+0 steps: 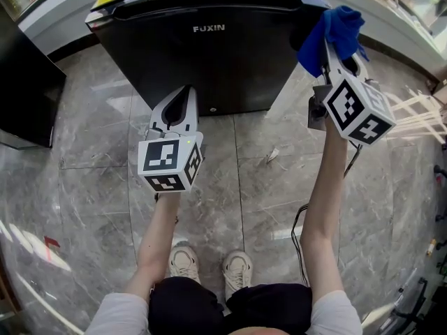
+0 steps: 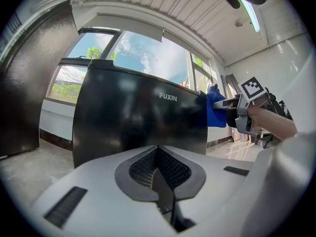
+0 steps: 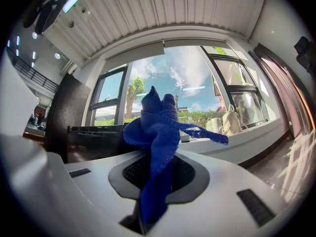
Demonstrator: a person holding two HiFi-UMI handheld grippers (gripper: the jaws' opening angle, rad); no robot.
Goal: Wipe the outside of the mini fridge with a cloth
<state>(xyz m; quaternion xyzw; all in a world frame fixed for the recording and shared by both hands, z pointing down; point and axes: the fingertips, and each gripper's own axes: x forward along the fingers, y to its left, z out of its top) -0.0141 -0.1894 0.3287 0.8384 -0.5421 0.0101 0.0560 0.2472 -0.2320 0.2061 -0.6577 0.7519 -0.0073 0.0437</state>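
Cloth (image 1: 340, 26), blue, crumpled, clamped by right hand-held gripper (image 1: 332, 54); left hand-held gripper (image 2: 158, 152) closed.

Left gripper (image 1: 186, 96) jaws together; right gripper (image 1: 328, 47) clamped

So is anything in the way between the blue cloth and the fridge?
No, nothing that shows. The right gripper holds the blue cloth right by the mini fridge's top right corner. The left gripper is shut and empty, lower down in front of the door, out of the way.
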